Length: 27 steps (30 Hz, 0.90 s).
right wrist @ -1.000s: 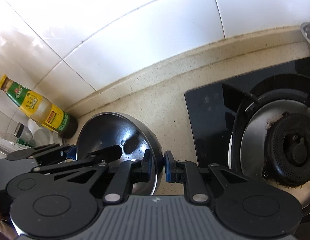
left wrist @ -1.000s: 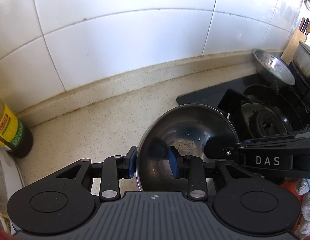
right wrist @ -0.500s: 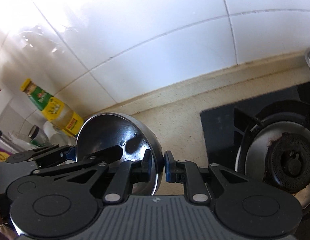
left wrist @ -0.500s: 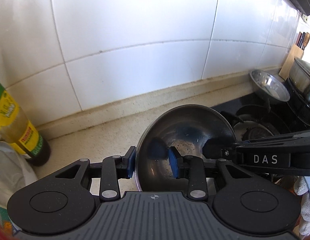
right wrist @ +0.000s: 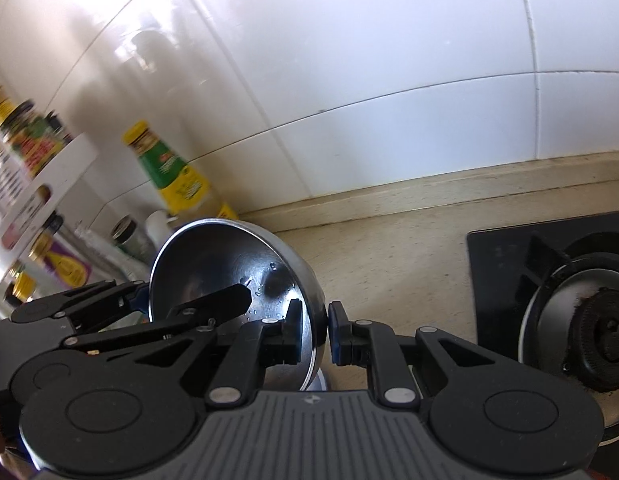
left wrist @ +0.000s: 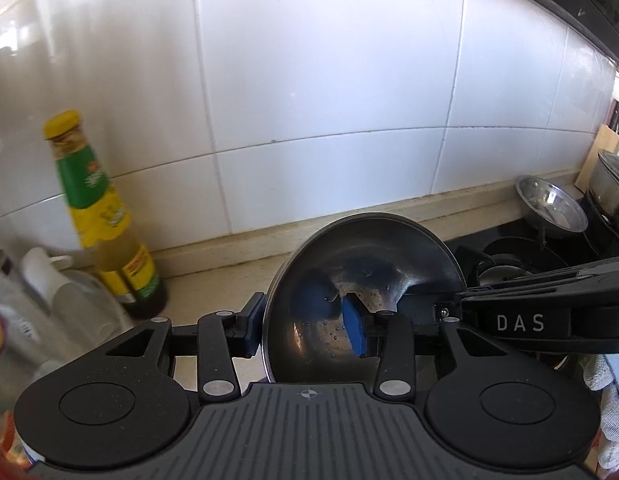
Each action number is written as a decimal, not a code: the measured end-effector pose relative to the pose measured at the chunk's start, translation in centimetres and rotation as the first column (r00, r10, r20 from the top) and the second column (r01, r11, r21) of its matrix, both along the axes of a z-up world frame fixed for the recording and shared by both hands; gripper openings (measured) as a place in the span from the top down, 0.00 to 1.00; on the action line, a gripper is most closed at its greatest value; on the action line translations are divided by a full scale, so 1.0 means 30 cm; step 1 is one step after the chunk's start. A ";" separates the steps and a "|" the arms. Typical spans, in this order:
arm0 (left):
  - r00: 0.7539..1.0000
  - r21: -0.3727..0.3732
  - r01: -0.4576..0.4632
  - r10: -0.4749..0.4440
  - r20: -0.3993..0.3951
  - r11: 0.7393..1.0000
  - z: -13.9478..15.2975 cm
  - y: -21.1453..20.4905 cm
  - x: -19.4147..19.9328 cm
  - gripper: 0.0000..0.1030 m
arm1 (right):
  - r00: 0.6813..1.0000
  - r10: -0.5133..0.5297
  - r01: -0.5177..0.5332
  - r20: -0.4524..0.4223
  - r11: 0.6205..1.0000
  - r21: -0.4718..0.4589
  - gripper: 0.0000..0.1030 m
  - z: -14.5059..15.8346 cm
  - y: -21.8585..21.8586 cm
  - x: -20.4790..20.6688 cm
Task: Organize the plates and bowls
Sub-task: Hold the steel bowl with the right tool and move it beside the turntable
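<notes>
Left of the left gripper's jaws: sauce bottle (left wrist: 105, 220), yellow cap, green and yellow label, standing on the counter (left wrist: 213, 280) against the tiled wall. Pale, blurred containers sit further left; not identifiable.

Left gripper (left wrist: 305, 330): jaws pinch the near rim of the steel bowl (left wrist: 365, 280), one blue pad outside the wall, the other inside. Bowl is tilted up on edge, hollow facing the camera, water droplets inside. It appears clear of the counter.

Right gripper (right wrist: 313, 334): jaws pinch the opposite rim of the same bowl, one pad each side of the thin wall. So the bowl is carried between both grippers.

Right of the jaws: black gas stove (right wrist: 589, 320) with burner, close by on the counter. Far right in the left wrist view, a second steel bowl (left wrist: 551, 206) leans by the wall behind the stove, with a dark pot just beside it.

Step in hand, by my reading: transport of the wet bowl, held two-handed, towards wherever the bowls are being gathered. Destination not visible.

Next move calls for: even pressure from both jaws, since a wet steel rim is slippery; keep the tilt steady; lower until the base bears on a surface before either pair of jaws spreads.
</notes>
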<state>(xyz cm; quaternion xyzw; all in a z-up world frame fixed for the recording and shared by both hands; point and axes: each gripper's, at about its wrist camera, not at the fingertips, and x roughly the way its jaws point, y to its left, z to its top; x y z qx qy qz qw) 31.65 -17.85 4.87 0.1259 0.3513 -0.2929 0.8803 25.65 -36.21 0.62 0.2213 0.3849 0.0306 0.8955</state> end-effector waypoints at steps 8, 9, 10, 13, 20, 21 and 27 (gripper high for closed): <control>0.998 -0.007 -0.060 0.060 0.001 0.998 -0.004 0.092 -0.082 0.52 | 0.996 0.082 -0.083 -0.028 0.996 -0.016 0.83 -0.021 0.077 -0.036; 0.998 -0.007 -0.066 0.066 -0.004 0.998 -0.013 0.104 -0.087 0.52 | 0.995 0.091 -0.092 -0.036 0.996 -0.019 0.83 -0.030 0.085 -0.038; 0.997 -0.006 -0.073 0.073 -0.011 0.997 -0.025 0.111 -0.092 0.52 | 0.994 0.099 -0.100 -0.045 0.995 -0.022 0.83 -0.040 0.093 -0.040; 0.995 0.003 -0.091 0.091 -0.040 0.996 -0.060 0.129 -0.095 0.52 | 0.990 0.120 -0.122 -0.081 0.992 -0.028 0.83 -0.077 0.113 -0.040; 0.986 0.028 -0.130 0.132 -0.100 0.991 -0.142 0.157 -0.077 0.53 | 0.978 0.146 -0.153 -0.149 0.987 -0.036 0.83 -0.148 0.151 -0.014; 0.985 0.034 -0.134 0.137 -0.108 0.990 -0.154 0.159 -0.070 0.53 | 0.976 0.148 -0.155 -0.160 0.987 -0.035 0.83 -0.158 0.154 -0.006; 0.976 0.048 -0.146 0.152 -0.158 0.988 -0.217 0.169 -0.035 0.53 | 0.973 0.136 -0.150 -0.185 0.987 -0.063 0.82 -0.189 0.169 0.034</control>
